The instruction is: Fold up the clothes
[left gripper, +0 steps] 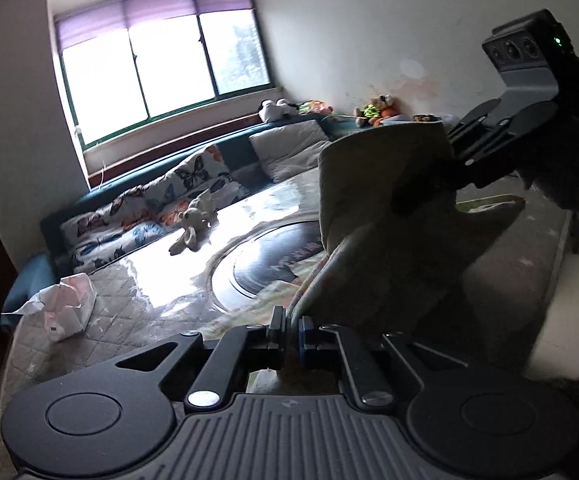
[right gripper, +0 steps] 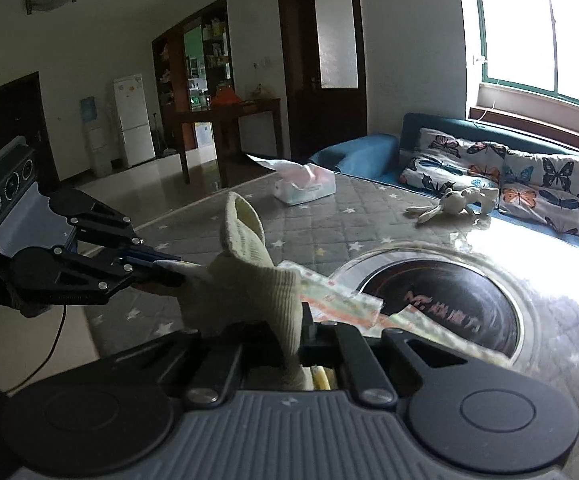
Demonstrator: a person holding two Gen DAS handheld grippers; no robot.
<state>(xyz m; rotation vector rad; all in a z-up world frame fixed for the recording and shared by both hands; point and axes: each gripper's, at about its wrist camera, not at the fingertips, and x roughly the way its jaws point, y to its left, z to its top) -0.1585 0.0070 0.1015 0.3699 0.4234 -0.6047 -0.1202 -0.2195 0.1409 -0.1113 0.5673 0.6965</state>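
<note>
Above quilted table (right gripper: 329, 216), both hand-held grippers (left (right gripper: 169, 266), right (right gripper: 301, 332)) pinch cream garment (right gripper: 249, 264).

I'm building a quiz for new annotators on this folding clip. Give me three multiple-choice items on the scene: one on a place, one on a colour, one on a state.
1. Where does the toy rabbit lie?
A. On the table, near the butterfly cushions
B. On the floor by the fridge
C. On the window sill

2. What colour is the knit garment?
A. Bright red
B. Cream
C. Dark blue

3. How is the garment held?
A. Lying flat and untouched
B. Gripped by one gripper only
C. Gripped by both grippers, raised above the table

Answers:
1 A: it rests on the quilted cover, just in front of the butterfly cushions.
2 B: the ribbed cloth looks pale cream.
3 C: the left gripper and the right gripper are each closed on part of it.
</note>
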